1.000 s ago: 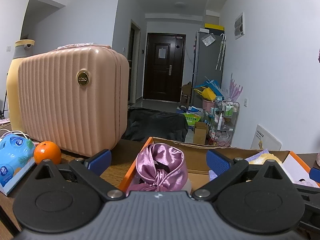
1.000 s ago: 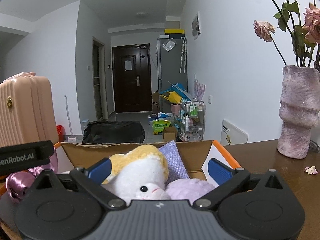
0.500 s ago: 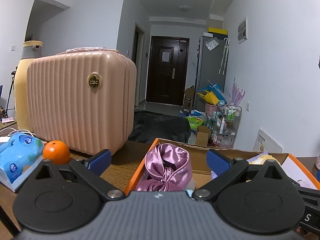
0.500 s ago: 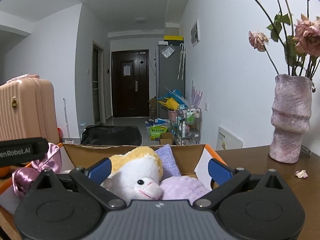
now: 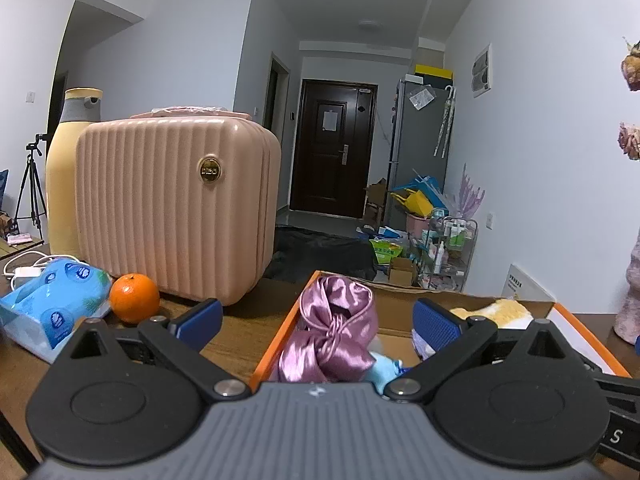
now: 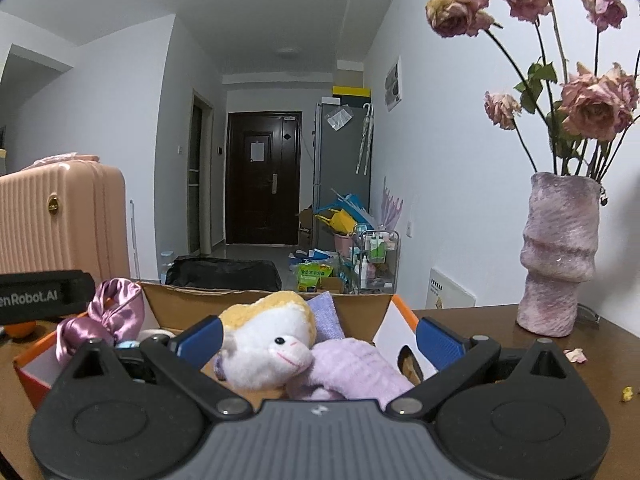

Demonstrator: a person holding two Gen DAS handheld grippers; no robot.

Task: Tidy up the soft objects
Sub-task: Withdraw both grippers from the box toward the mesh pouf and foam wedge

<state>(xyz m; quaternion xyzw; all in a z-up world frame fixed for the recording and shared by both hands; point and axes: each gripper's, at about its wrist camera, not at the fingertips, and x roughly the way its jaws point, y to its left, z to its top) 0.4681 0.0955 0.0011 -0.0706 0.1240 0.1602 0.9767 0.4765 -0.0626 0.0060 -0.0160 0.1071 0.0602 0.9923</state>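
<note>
My left gripper (image 5: 316, 318) holds its jaws spread wide with nothing between them, facing the purple satin bow (image 5: 334, 330) that sits upright at the left end of the cardboard box (image 5: 280, 344). My right gripper (image 6: 318, 338) is likewise fully spread and empty, facing the plush sheep (image 6: 272, 348) and the lavender cloth (image 6: 352, 372) lying inside the same box. A pink suitcase (image 5: 172, 208), an orange (image 5: 134, 299) and a tissue pack (image 5: 52, 308) stand left of the box; a vase (image 6: 560, 256) stands to its right.
</note>
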